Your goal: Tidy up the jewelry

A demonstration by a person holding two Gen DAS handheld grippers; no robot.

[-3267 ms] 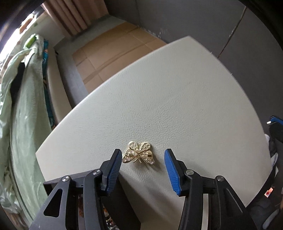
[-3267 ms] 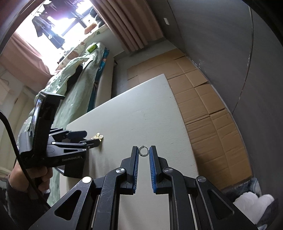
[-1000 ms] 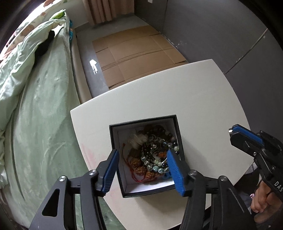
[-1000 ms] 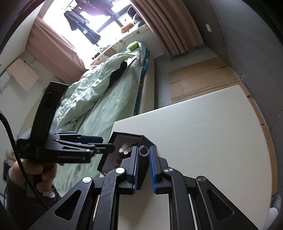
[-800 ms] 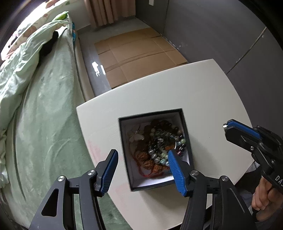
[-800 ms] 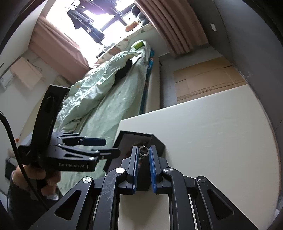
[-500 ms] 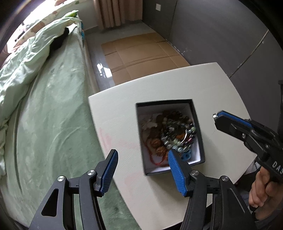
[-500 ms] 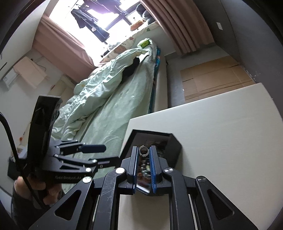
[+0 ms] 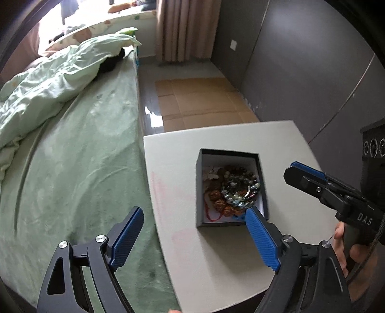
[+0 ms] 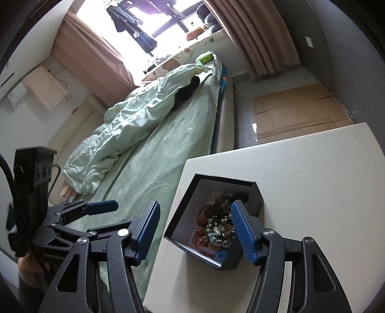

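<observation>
Hovering above the black box point(image 10: 223, 262), the right claw point(image 10: 195, 231) gapes empty; beaded jewelry point(image 9: 237, 190) lies heaped inside for safekeeping. Beside it, the left claw point(image 9: 192, 238) hangs spread wide over the counter point(image 9: 216, 264) edge, holding nothing.

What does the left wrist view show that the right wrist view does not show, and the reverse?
Only the left wrist view shows the person's hand holding the right gripper, and a pink smear on the table. Only the right wrist view shows the window with hanging clothes and the left gripper from outside. Both show the open black box with beaded jewelry, the white table, the green bed and floor cardboard.
</observation>
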